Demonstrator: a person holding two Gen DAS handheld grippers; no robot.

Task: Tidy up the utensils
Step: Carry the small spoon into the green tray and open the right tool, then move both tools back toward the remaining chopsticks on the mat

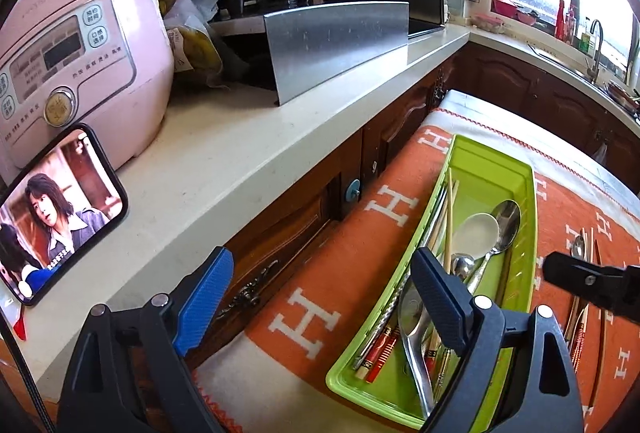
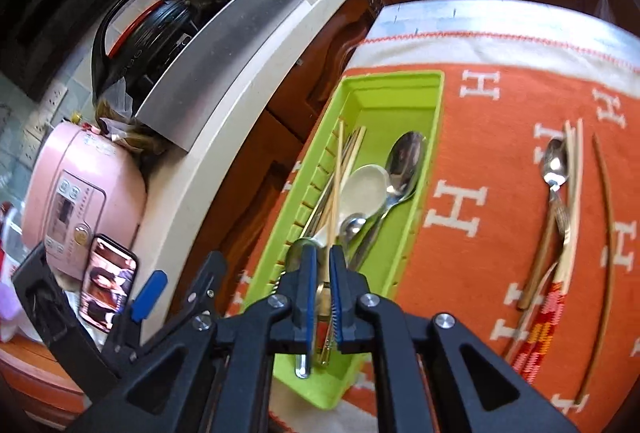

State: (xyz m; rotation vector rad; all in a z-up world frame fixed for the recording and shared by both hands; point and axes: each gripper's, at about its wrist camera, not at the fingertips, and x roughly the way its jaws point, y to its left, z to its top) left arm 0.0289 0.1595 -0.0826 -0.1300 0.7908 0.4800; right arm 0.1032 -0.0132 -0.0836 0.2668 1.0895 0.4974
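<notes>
Orange blanket (image 2: 500, 101) beside pale kitchen counter (image 1: 224, 169); left gripper (image 1: 320, 297) jaws released, right gripper (image 2: 323, 273) jaws clenched, empty

Left gripper (image 1: 324, 297) angled down and forward, blue-padded fingers (image 1: 206, 297) spread wide apart with nothing between them. Right gripper (image 2: 322, 273) likewise tilted downward, jaws drawn nearly together, only a narrow slit left between the blue pads (image 2: 310, 285), nothing clamped there. Seen from the right wrist, left gripper low at the left edge; from the left wrist, right gripper's black tip at the right edge.
</notes>
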